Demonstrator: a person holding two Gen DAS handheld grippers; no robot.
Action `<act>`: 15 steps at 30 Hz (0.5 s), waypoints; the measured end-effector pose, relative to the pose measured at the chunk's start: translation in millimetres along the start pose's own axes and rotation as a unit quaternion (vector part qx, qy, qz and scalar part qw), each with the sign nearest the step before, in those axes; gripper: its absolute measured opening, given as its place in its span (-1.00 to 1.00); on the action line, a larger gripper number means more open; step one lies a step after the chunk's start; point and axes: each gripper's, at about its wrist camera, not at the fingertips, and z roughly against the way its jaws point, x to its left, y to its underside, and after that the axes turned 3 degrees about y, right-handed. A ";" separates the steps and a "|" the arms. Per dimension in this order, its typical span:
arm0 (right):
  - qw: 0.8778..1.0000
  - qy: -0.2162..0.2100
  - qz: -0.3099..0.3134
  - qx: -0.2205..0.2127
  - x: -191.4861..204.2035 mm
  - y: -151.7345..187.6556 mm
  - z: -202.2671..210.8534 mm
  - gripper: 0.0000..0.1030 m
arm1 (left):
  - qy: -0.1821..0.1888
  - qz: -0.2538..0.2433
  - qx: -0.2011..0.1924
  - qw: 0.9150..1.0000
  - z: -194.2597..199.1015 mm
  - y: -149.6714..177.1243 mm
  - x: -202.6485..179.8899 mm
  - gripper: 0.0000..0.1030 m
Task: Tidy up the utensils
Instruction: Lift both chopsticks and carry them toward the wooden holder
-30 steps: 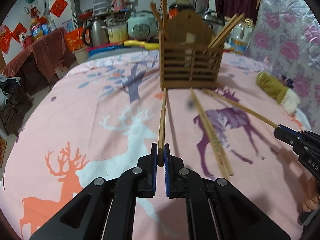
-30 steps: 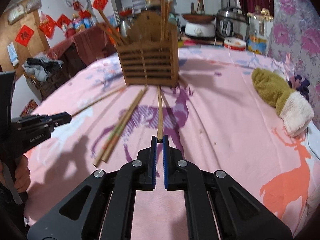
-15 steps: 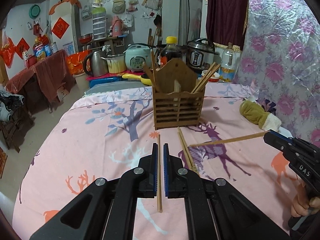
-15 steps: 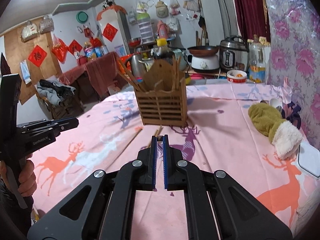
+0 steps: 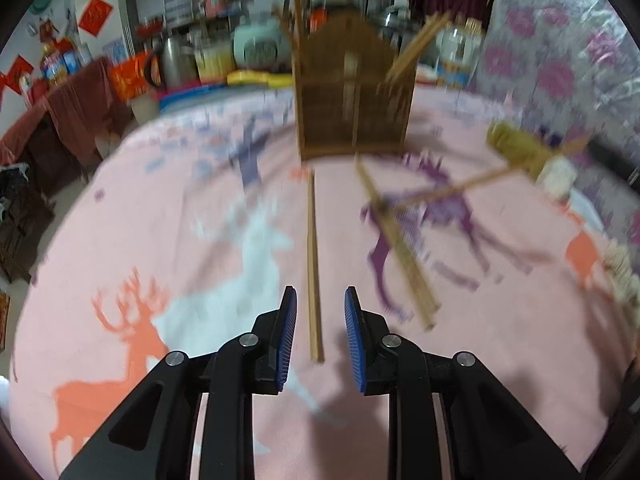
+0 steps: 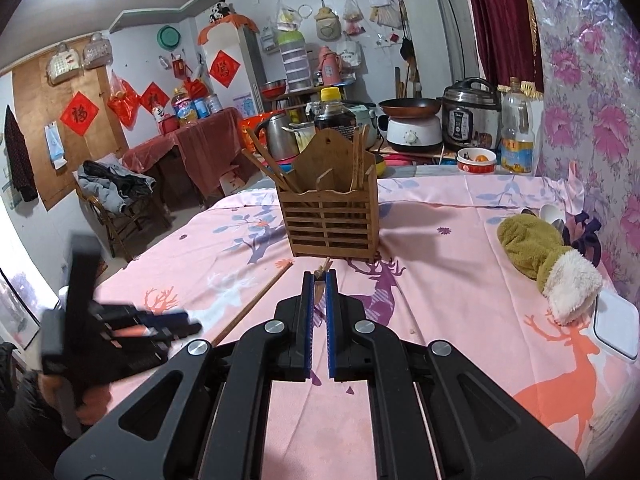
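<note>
Chopsticks are the job here, and the largest landmark for them is the wooden holder (image 6: 331,216), standing upright on the pink deer-print tabletop (image 5: 168,240) with several sticks already leaning out of its compartments. In front of the holder, a loose pair (image 5: 400,252) lies together on the cloth, and beside it a single chopstick (image 5: 313,264) runs straight back toward the holder's base. That single stick is what has just changed: the left gripper (image 5: 320,320) had it clamped a moment ago, and its jaws have just been opening, so they now stand parted on either side of the stick's near end without pressing it; it looks released onto the cloth, though blur hides whether it has fully settled. The right gripper (image 6: 319,292) has its jaws clenched on another chopstick (image 5: 480,180), whose tip pokes out just before the holder in the right view and which crosses above the loose pair in the left view. Judging from this, the right stick is the one likely headed for the holder, while the left one will probably need regrasping.
</note>
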 end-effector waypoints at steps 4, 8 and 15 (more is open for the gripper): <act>1.000 0.000 0.000 0.000 -0.5 0.8 -1.2 -0.87 | 0.005 0.000 0.036 0.999 -21.7 14.6 5.1 -0.52; 1.000 -0.001 -0.002 0.000 -1.1 2.1 -0.1 -0.87 | 0.000 -0.010 0.046 0.999 -28.6 18.7 1.5 -0.64; 1.000 0.001 -0.004 -0.002 0.2 3.9 1.7 -0.87 | -0.005 0.000 -0.011 1.000 7.8 5.7 0.6 -0.90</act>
